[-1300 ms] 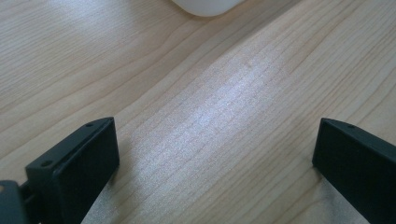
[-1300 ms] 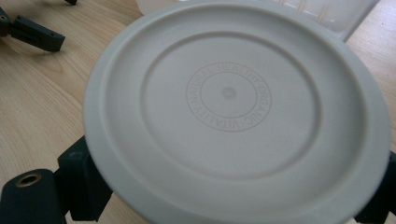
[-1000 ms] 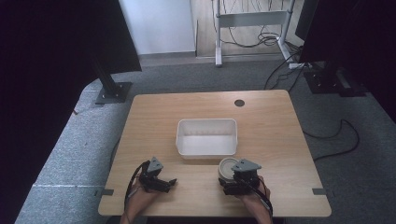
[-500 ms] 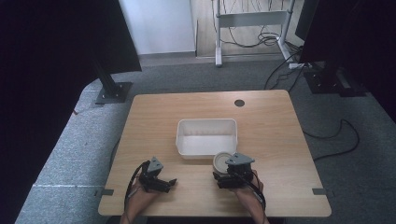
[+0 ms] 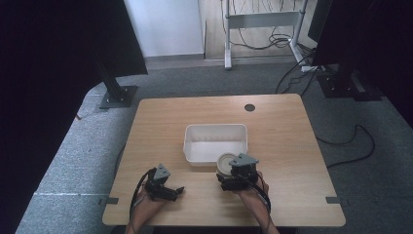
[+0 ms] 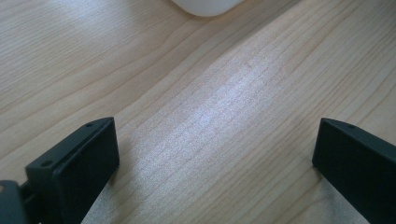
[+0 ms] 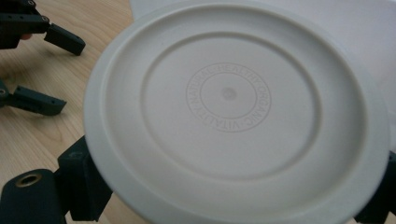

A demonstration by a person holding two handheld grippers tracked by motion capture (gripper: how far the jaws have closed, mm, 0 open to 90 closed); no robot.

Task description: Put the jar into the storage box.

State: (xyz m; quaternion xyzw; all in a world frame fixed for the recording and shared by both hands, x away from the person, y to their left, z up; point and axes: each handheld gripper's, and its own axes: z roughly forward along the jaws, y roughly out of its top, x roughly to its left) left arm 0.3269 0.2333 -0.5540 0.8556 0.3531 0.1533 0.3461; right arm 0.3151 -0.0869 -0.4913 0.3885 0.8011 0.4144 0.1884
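A round white dish with embossed lettering at its centre faces the camera in the right gripper view, and my right gripper is shut on its rim. In the high view the dish is held at the near edge of a white rectangular tub, with the right gripper just behind it. My left gripper rests near the table's front edge, left of the dish. In its own view the left gripper stands open over bare wood, with a corner of the tub at the top.
The wooden table has a round cable hole at the back. Dark stands and cables lie on the grey floor beyond it. The left gripper also appears at the upper left of the right gripper view.
My right gripper has carried the dish leftward and a little away from the front edge, up to the tub's near side. The left gripper has stayed put.
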